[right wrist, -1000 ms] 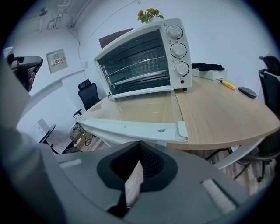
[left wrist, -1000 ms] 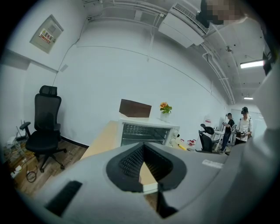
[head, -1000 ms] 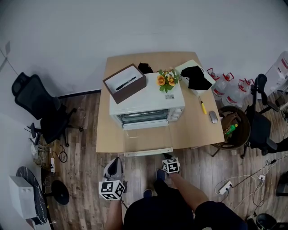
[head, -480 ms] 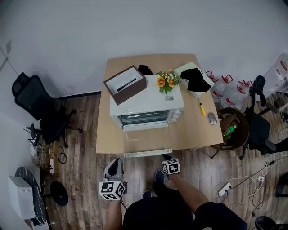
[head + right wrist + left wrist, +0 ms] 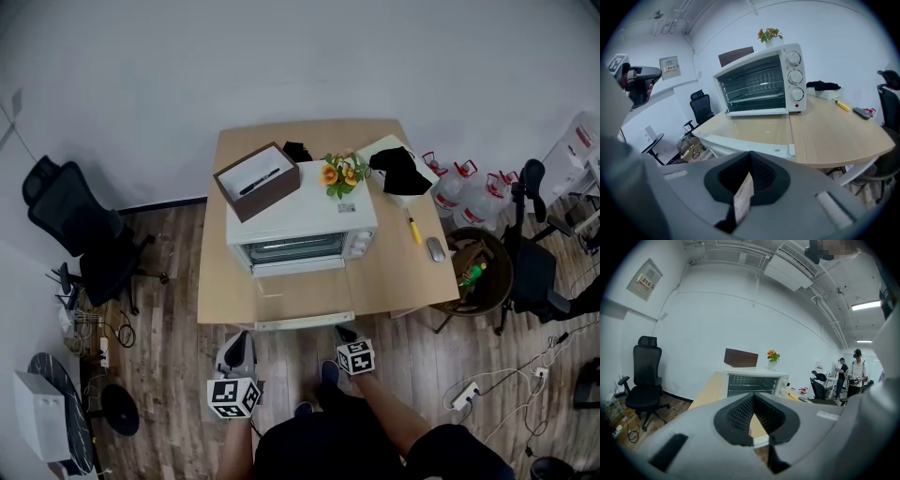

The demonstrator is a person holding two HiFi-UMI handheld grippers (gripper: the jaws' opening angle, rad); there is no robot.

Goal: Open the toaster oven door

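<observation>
the toaster oven stands in the middle of the wooden worktop, its front turned toward the person. its glass door is folded down flat on the worktop, and the door's white handle bar lies along the worktop's near edge. the oven mouth is open, with wire racks showing inside and three knobs in a column on the right of the front.

the left tool hangs over the wooden floor, short of the worktop's near edge and to the left of the handle bar. in the left gripper view its two black pads meet at the tips in a narrow v with nothing between them, and it touches nothing.

the right tool sits just in front of the near edge, close to the right end of the handle bar but apart from it. its pads are likewise pressed together at the tips and hold nothing. the right gripper view looks across the lowered door toward the oven.

on the oven's top rest an open brown box with a pen inside and a small pot of orange flowers. a black cloth, a yellow-handled tool and a computer mouse lie on the worktop's right side. a black office chair stands off to the left.
</observation>
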